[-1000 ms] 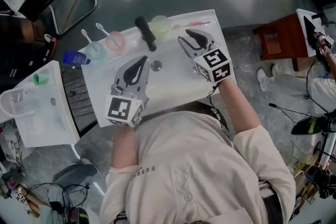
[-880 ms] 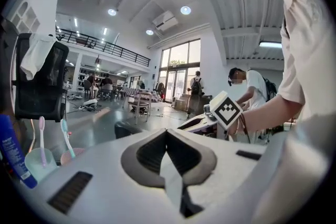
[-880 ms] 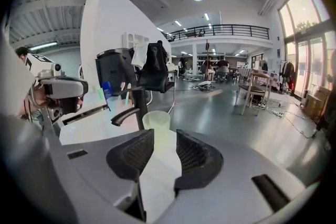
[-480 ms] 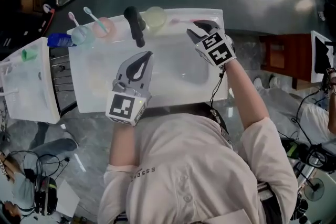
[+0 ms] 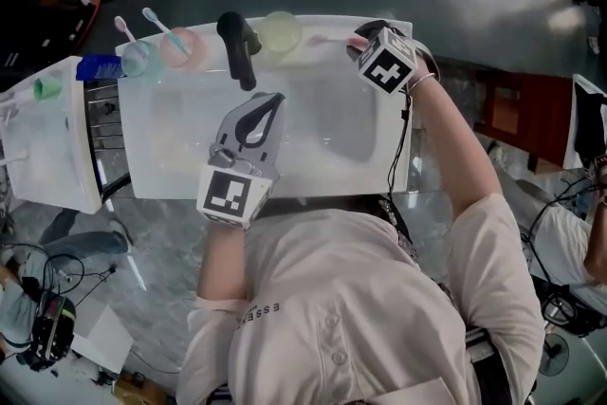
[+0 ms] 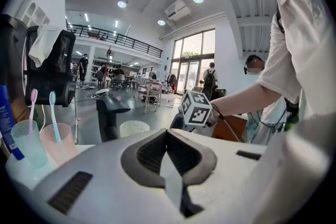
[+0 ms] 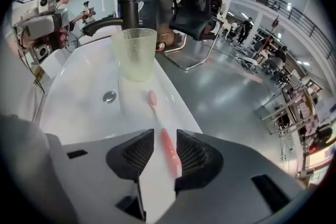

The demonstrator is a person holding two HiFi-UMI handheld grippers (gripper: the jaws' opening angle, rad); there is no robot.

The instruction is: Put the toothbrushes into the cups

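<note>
A pink toothbrush (image 7: 156, 113) (image 5: 327, 40) lies flat on the back ledge of the white sink (image 5: 285, 194), just right of an empty pale-green cup (image 7: 138, 52) (image 5: 282, 30). My right gripper (image 7: 165, 134) (image 5: 357, 43) points steeply down over the ledge. It is open, one jaw on each side of the brush handle, and neither pad presses on it. My left gripper (image 6: 167, 132) (image 5: 269, 100) is shut and empty over the basin. A blue cup (image 5: 139, 60) (image 6: 26, 141) and a pink cup (image 5: 180, 47) (image 6: 58, 141) at the back left each hold one toothbrush.
A black faucet (image 5: 237, 47) (image 7: 128, 2) stands between the pink cup and the green cup. A blue tube (image 5: 95, 68) rests at the sink's left end, next to a second white basin (image 5: 47, 156). The drain (image 7: 109, 96) sits mid-basin.
My right gripper has moved from over the basin to the back ledge and tipped down so its jaws straddle the pink toothbrush. The left gripper has shifted slightly over the basin.
</note>
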